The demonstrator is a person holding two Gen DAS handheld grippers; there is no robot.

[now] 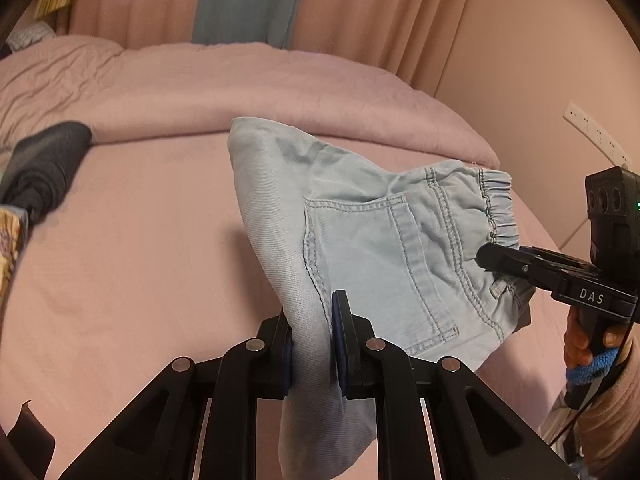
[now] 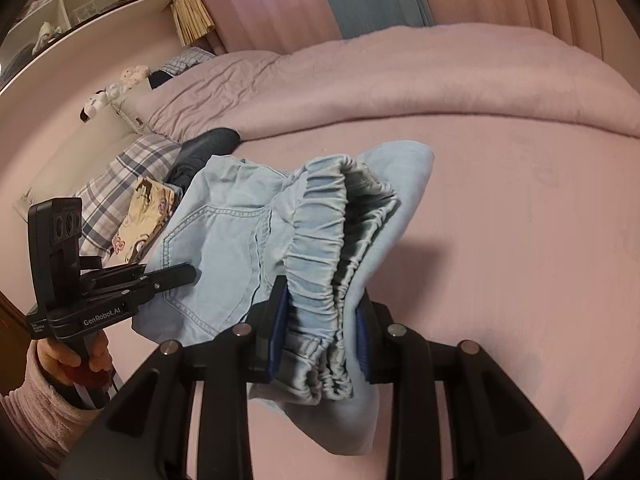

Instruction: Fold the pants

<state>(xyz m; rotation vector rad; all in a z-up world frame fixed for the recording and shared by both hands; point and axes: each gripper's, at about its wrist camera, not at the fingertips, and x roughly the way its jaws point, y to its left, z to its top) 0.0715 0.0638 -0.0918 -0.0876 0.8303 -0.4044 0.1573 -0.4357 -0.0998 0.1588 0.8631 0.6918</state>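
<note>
Left claw (image 1: 312, 344) is clenched on a bunched fold of the pale denim pants (image 1: 372, 248), cloth pinched between both blue pads (image 1: 339, 344) with a tail hanging below the jaws. Right claw (image 2: 320, 328) is clenched on the gathered elastic waistband (image 2: 320, 216), several layers stacked between its pads. Pants hang between the two claws, lifted off the pink bed (image 1: 140, 260), back pocket (image 1: 360, 256) facing the left claw's camera; from the left claw the right one sits off to the right, gripping the waistband edge. Judgement: garment is already doubled and being carried to its lay-down or next fold. To do this well: keep both grips firm, draw the claws apart just enough to take the slack out of the span so the pocket panel goes flat, then lower evenly so the hanging tail lands first and does not tuck under. Release only once cloth rests on the bed. Keep clear of the dark garment (image 1: 44, 168) well to the left of the left claw. Risk: the thick waistband stack slipping from the right claw if tension is uneven.
</note>
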